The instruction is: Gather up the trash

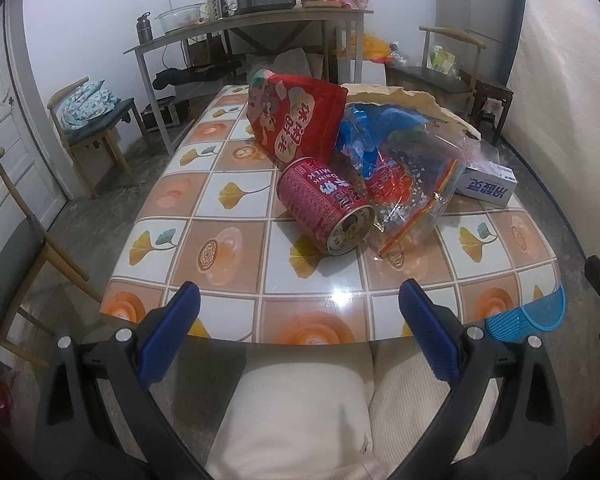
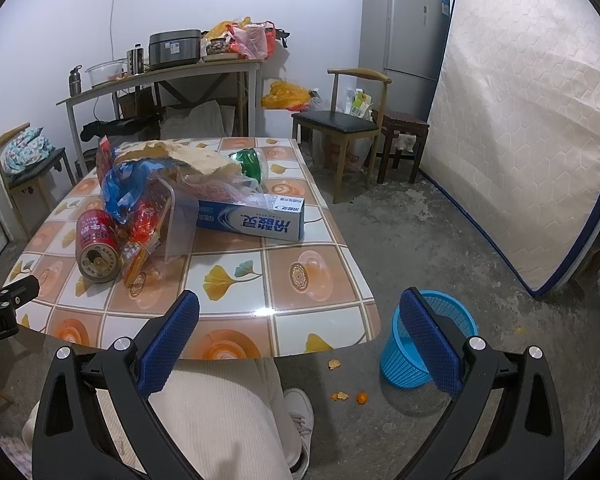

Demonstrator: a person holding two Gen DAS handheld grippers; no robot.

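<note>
Blue mesh basket [image 2: 428,344] on the floor beside the table [image 2: 300,320], looks empty; left gripper [image 1: 300,320] and right gripper [image 2: 300,324] both wide open, holding nothing

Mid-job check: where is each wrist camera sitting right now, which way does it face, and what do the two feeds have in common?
Left wrist: low at the table's near edge, facing across the table at the red can and red snack bag; open left gripper and the person's lap show.
Right wrist: further right, facing the table's right corner, the blue basket on the floor and the mattress; open right gripper, lap and shoe show.
Shared: can, trash pile, toothpaste box, basket.
</note>
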